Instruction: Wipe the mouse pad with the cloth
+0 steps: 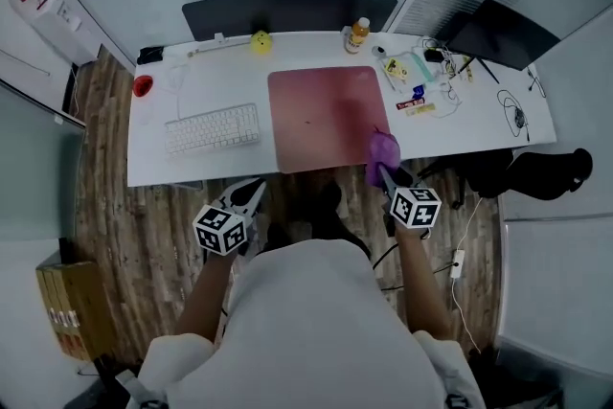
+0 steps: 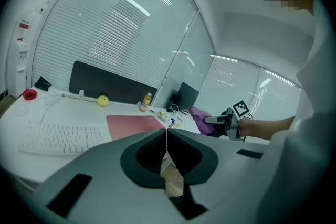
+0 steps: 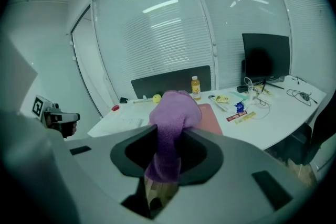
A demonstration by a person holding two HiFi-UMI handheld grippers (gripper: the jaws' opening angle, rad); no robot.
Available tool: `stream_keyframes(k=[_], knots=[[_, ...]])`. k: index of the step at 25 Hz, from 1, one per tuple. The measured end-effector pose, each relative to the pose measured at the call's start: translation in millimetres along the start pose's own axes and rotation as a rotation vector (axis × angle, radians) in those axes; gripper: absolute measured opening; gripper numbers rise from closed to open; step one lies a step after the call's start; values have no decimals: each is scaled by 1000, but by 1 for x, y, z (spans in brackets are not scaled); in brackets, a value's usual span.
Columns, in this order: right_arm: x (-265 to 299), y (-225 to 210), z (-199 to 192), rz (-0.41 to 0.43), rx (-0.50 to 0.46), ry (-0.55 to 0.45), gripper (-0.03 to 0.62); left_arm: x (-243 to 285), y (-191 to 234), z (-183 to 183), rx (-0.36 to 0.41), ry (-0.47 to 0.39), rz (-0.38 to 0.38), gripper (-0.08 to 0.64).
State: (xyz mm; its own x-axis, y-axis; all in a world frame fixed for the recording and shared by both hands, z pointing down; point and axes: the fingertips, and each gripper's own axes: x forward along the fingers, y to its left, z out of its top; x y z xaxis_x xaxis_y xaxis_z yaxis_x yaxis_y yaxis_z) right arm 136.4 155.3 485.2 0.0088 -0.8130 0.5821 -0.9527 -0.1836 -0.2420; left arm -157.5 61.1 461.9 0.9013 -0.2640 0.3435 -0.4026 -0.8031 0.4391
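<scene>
The crumpled purple cloth point(image 3: 173, 113) was clamped in the right hand-held gripper point(image 1: 385, 170) at the near right corner of the flat pink mouse pad point(image 1: 321, 115) on the white tabletop point(image 1: 153, 158). The left hand-held gripper point(image 1: 255, 192), jaws together and empty, was held off the near edge. With the pad unpinned, it was judged liable to be dragged by the wipe.

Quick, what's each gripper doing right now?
Left gripper: closed, nothing between its fingers.
Right gripper: closed on the purple cloth.
</scene>
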Motion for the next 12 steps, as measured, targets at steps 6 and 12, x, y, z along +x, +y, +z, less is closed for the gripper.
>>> stream_keyframes(k=[6,12], knots=[[-41,-3,17,-24,-71,-104,123,2,-31,13,27,-41,-13,21],[-72,-16,29,4,-125,-139,121,6,-64,26,23,-97,10,21]])
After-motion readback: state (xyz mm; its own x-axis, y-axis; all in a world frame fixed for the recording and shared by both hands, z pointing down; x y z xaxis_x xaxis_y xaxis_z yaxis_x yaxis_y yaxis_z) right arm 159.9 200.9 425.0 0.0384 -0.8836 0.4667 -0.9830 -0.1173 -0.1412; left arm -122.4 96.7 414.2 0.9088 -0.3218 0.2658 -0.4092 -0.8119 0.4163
